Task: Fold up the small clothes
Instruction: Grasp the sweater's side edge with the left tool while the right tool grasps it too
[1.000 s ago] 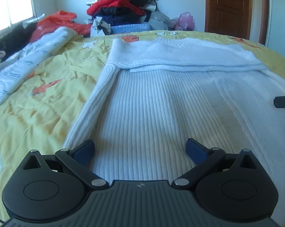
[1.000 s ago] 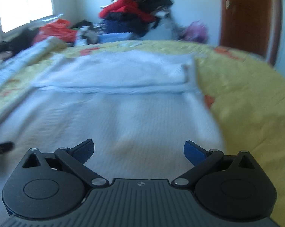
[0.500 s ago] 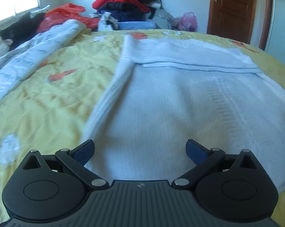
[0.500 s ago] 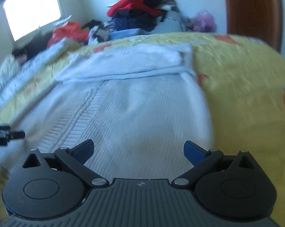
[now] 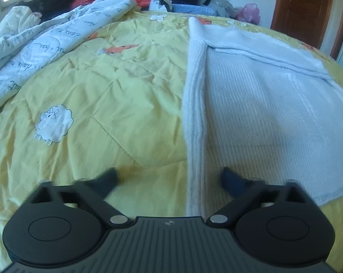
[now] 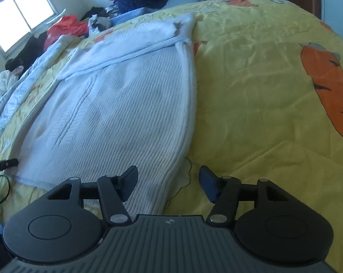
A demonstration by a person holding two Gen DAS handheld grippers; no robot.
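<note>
- Left wrist view: the left gripper (image 5: 169,179) hangs over the near left border of the white knit sweater (image 5: 262,113), its jaws apart and just now narrowing. The folded sleeve edge (image 5: 194,113) runs between them, unpinched. The sweater lies flat from 12 to 3 o'clock on the yellow quilt (image 5: 103,102).
- Right wrist view: the right gripper (image 6: 168,182) straddles the sweater's (image 6: 126,113) near right edge, jaws partly closed in, gripping nothing. The sweater spreads towards 11 o'clock; an orange carrot print (image 6: 326,91) sits at 2 o'clock.
</note>
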